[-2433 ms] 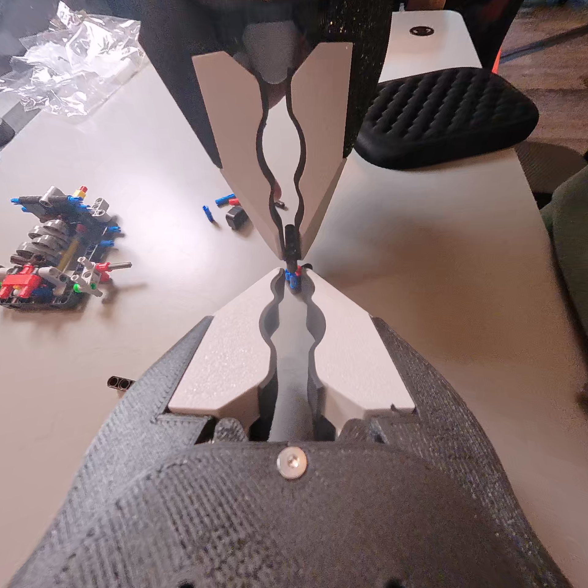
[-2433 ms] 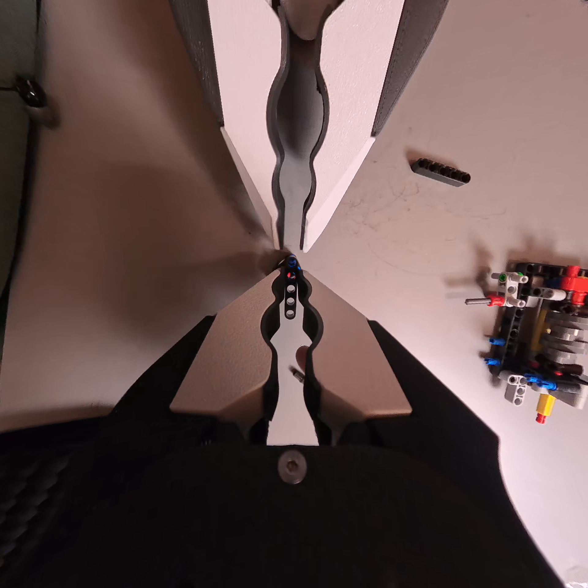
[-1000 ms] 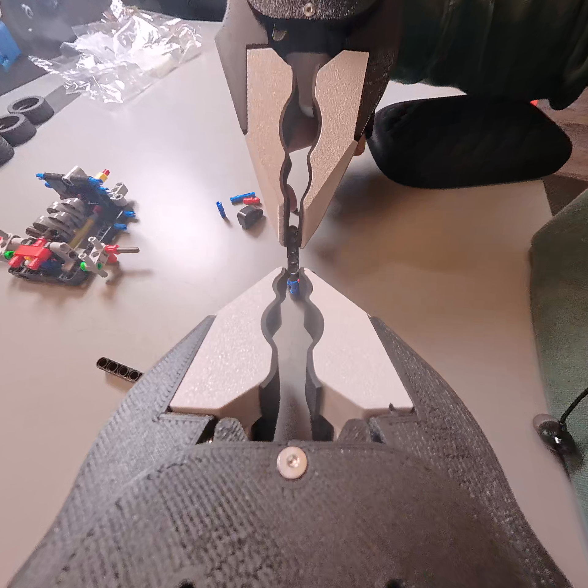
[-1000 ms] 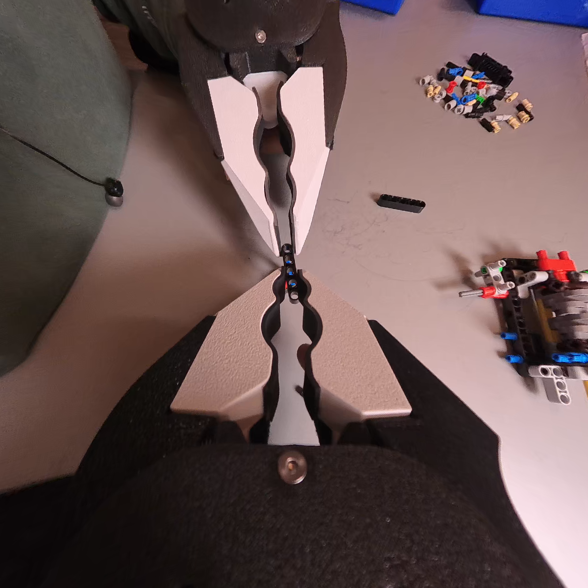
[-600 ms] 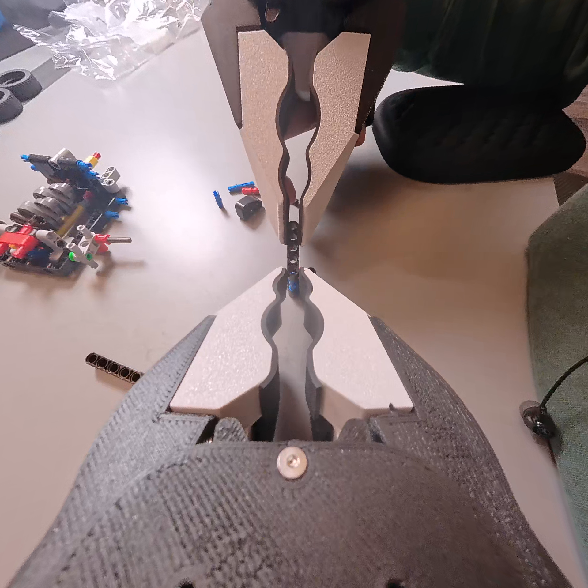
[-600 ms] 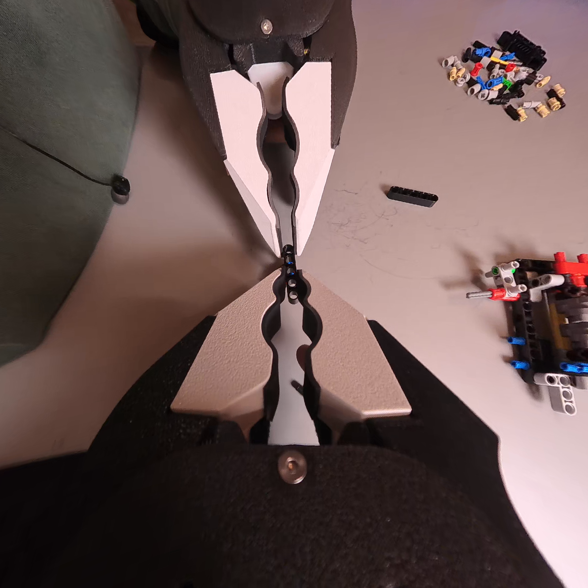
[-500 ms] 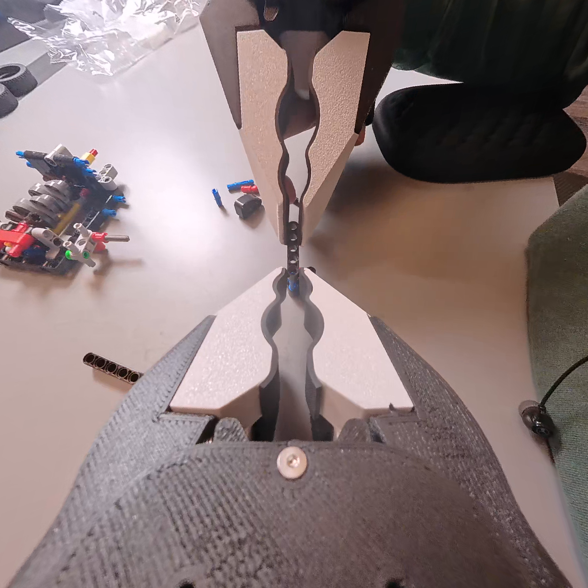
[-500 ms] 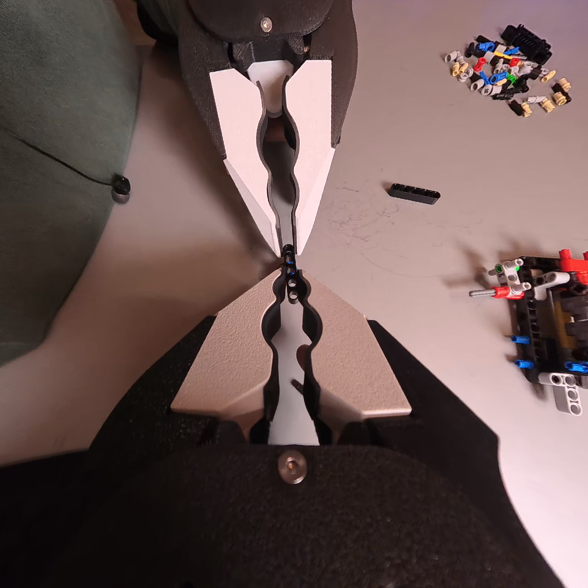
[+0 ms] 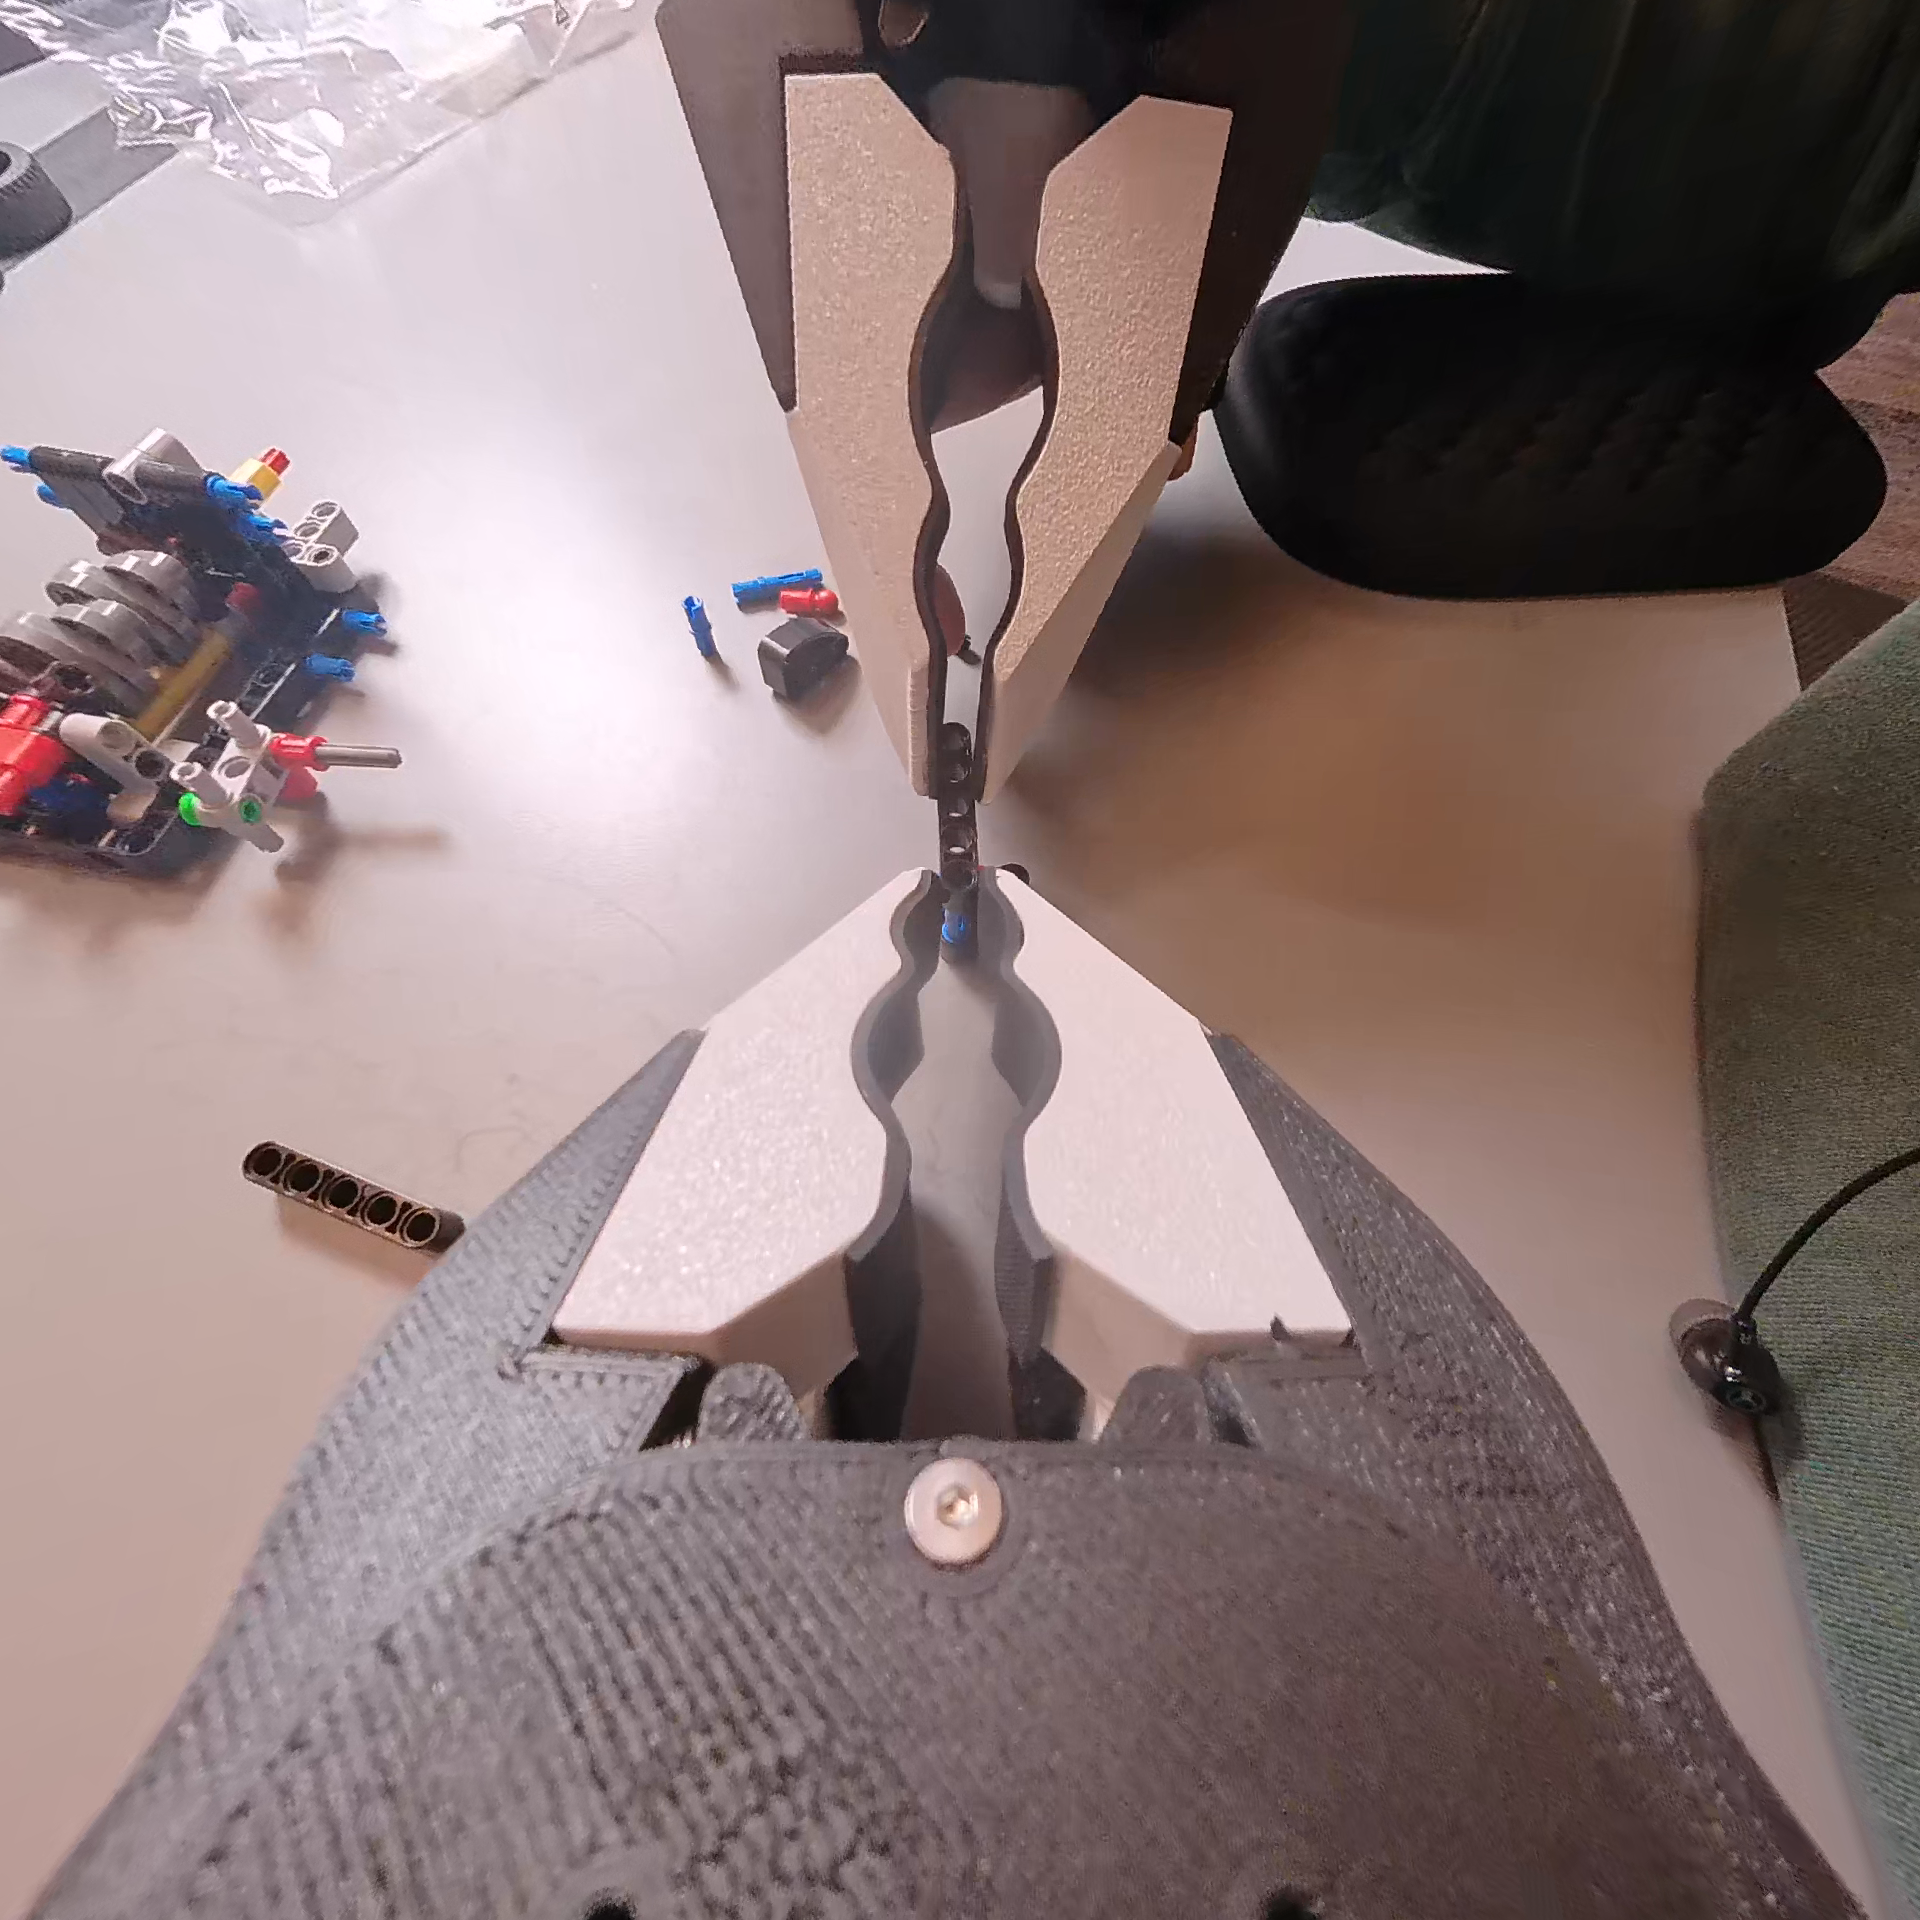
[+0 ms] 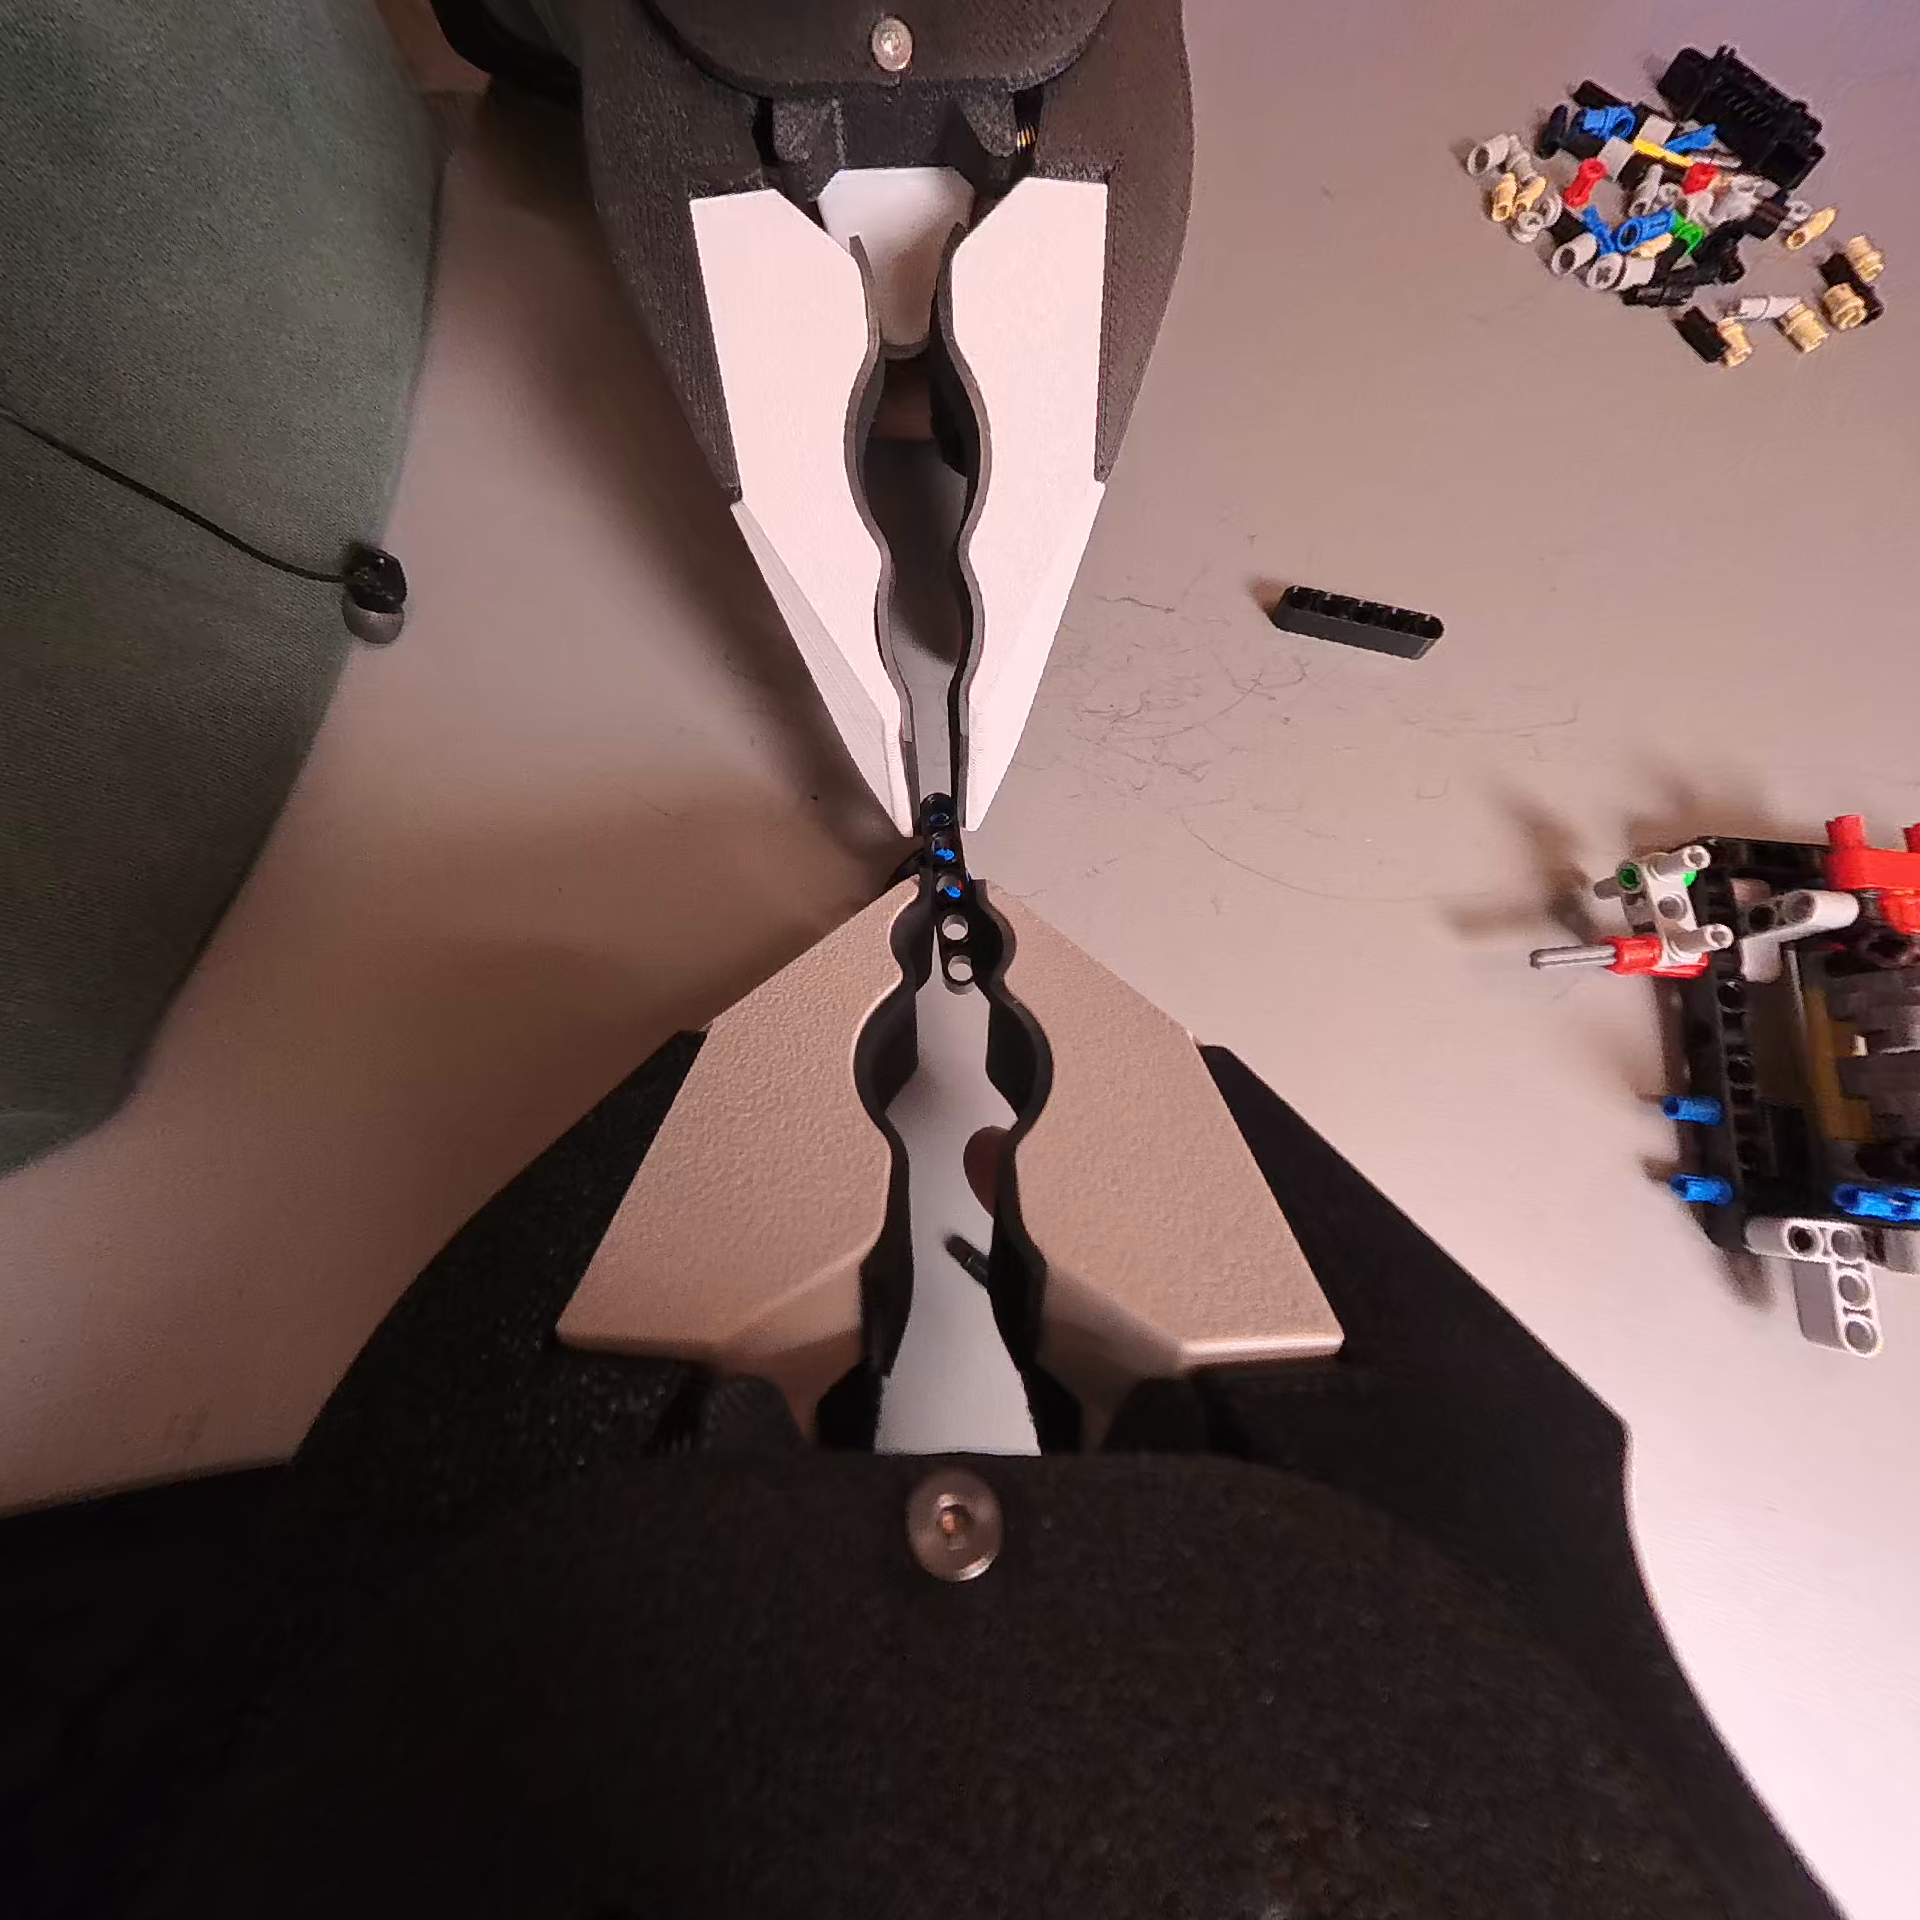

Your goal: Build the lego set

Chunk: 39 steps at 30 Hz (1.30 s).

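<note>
1. We've got the left gripper (image 9: 958,883) and the right gripper (image 10: 951,904) pointed tip to tip, and both are clamped down on the same skinny black beam (image 9: 957,821), one at each end.
2. In the left wrist view the beam runs straight ahead from our fingertips into the tips of the right gripper (image 9: 954,774). A blue pin (image 9: 953,925) sits in the beam right at our own tips.
3. In the right wrist view it's the mirror picture: the beam (image 10: 948,904) leaves our tips and goes into the left gripper (image 10: 935,816) just ahead. Blue shows in a couple of its holes, the nearer holes are bare.
4. The half-built chassis (image 9: 145,675) lies well off to the left of the left gripper, flat on the table (image 9: 520,416). From the right gripper it's off to the right (image 10: 1787,1049).
5. A second black beam (image 9: 351,1210) lies on the table, left of the left gripper's fingers and apart from them.
6. Ahead and a bit left of the left gripper we see a few loose bits: blue pins (image 9: 774,587), a red one and a small black piece (image 9: 802,657).
7. Far ahead-right of the right gripper there's a pile of small parts (image 10: 1673,218).
</note>
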Each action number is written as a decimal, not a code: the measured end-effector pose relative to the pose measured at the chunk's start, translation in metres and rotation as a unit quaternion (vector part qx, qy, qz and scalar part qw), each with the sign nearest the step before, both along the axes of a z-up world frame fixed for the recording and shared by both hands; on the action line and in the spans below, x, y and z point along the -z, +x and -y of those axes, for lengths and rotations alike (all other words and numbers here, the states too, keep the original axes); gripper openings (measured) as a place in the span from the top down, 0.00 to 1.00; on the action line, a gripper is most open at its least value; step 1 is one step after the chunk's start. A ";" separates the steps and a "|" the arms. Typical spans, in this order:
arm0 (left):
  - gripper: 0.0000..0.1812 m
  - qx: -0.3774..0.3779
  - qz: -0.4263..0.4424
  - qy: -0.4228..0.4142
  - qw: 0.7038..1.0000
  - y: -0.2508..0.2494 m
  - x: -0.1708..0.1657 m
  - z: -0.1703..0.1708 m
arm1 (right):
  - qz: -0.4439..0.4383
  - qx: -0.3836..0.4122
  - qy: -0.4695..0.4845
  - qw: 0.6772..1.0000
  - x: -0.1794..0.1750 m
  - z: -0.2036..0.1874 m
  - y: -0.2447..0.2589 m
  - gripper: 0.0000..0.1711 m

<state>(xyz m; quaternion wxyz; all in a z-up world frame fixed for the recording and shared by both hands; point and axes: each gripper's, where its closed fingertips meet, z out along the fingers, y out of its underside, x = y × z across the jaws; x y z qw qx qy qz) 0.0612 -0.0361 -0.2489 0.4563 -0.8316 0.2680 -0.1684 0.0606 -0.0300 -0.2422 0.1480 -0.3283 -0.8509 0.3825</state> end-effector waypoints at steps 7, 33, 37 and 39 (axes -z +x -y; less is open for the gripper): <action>0.97 0.002 0.003 -0.008 1.000 0.000 0.002 0.001 | 0.003 0.002 0.011 1.000 0.006 0.000 -0.001 0.99; 0.96 0.012 -0.011 -0.001 1.000 0.000 0.002 0.003 | 0.025 -0.021 0.066 0.997 0.014 0.007 0.000 0.98; 0.94 0.009 -0.010 0.007 1.000 -0.003 -0.003 0.004 | 0.041 -0.032 0.091 0.995 0.011 0.008 0.000 0.98; 0.95 0.009 -0.012 0.012 1.000 -0.003 -0.006 0.005 | 0.046 -0.037 0.101 0.993 0.010 0.008 -0.001 0.98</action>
